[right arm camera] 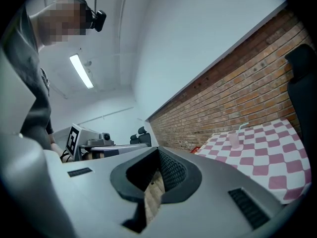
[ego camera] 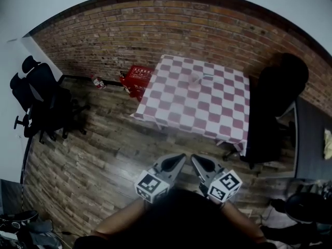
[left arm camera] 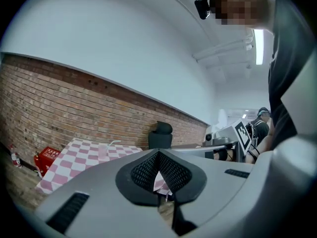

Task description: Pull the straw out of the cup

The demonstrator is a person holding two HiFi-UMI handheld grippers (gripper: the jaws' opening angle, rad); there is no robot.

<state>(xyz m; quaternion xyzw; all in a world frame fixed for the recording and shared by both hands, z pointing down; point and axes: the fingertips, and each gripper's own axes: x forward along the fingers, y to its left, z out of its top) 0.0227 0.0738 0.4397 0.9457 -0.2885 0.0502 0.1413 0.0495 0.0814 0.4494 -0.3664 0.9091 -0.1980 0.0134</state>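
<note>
Left gripper and right gripper are hovering side by side over the wooden floor, close to the person's body, both with jaws clenched on nothing. The cup, straw inside, is standing on the checkered tabletop, well apart from them. A black chair is flanking the tabletop's right edge.
</note>
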